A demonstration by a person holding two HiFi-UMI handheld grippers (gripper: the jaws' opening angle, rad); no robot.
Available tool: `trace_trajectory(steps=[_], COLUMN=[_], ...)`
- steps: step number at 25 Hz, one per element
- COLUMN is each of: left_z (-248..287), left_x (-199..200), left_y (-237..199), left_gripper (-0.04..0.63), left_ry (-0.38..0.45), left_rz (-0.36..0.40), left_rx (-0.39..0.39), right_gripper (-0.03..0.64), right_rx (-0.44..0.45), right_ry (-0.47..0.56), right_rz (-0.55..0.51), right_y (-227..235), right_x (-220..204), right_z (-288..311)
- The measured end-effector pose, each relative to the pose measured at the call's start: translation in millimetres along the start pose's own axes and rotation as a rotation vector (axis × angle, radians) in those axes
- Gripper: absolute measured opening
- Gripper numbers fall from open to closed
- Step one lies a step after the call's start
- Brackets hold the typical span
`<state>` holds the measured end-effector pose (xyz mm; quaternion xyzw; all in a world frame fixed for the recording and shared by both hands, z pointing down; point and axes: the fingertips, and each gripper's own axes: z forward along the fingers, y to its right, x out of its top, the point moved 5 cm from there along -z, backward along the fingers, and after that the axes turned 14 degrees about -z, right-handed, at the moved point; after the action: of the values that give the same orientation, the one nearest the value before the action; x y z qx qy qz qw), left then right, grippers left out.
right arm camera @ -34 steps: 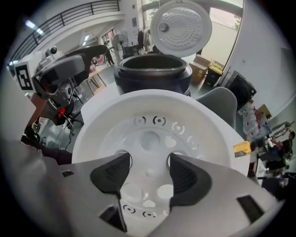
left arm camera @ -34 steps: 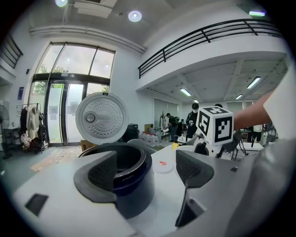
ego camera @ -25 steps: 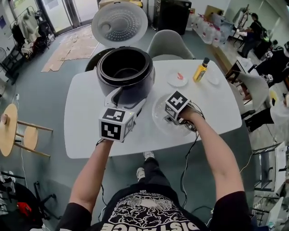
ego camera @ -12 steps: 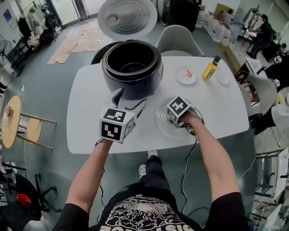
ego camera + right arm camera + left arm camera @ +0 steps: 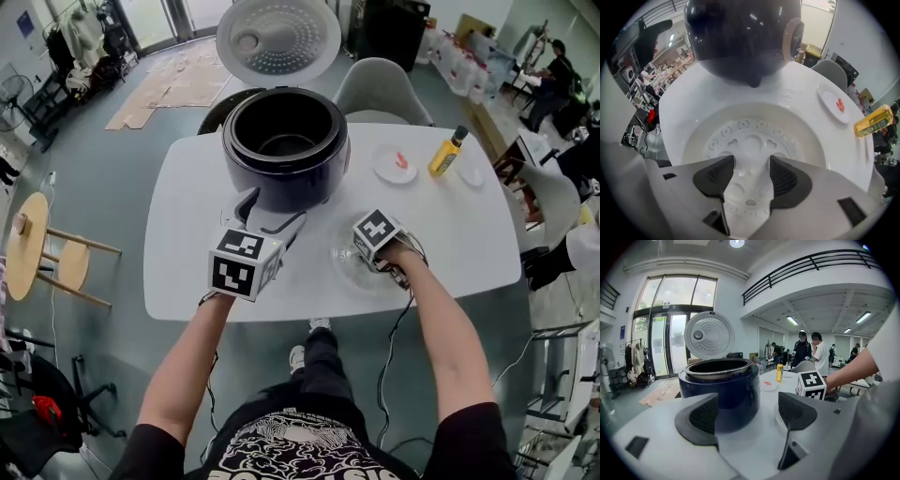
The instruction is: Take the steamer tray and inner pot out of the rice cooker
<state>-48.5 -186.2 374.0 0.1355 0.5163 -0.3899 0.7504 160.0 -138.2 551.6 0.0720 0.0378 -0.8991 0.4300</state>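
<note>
The dark blue rice cooker (image 5: 286, 150) stands open at the table's back, lid (image 5: 278, 39) raised, with the metal inner pot (image 5: 717, 367) inside it. The clear white steamer tray (image 5: 352, 267) lies on the table to its right. My right gripper (image 5: 364, 255) points straight down into the tray (image 5: 750, 140). Its jaws have just been closing a little, but they stand apart, and only the tray's perforated floor shows between them. My left gripper (image 5: 272, 214) is open just in front of the cooker (image 5: 719, 394) and is not touching it.
A small plate with a red bit (image 5: 395, 164), a yellow bottle (image 5: 448, 152) and another small dish (image 5: 472, 175) sit at the table's back right. A grey chair (image 5: 380, 89) stands behind the table and a wooden stool (image 5: 37, 248) to the left. People stand in the background.
My right gripper has sunk lower into the steamer tray. My left gripper has edged slightly closer to the cooker's front.
</note>
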Motion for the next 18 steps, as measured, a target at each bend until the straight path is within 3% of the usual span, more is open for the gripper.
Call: trace_trajectory(steps=[4,8,14,18], left_z=[3,12,30,42], left_x=[0,6,29,41], left_y=[-4,-7,-21,-29], left_gripper=[0.399,0.399,0.399,0.399], left_ry=[0.012,0.037,0.088,0.092], left_rz=[-0.008,-0.009,-0.017,-0.017], left_rx=[0.013,0.023,0.029,0.017], right_gripper=[0.262,0.270,0.270,0.272], right_rx=[0.001,-0.053,-0.139,-0.178], right_ry=[0.005,0.057,0.254,0.333], right_rz=[-0.009,-0.020,-0.041,-0.105], right_y=[8,31,78,93], right_x=[-2,3,45,69], right_z=[-3,-15,-65,-99])
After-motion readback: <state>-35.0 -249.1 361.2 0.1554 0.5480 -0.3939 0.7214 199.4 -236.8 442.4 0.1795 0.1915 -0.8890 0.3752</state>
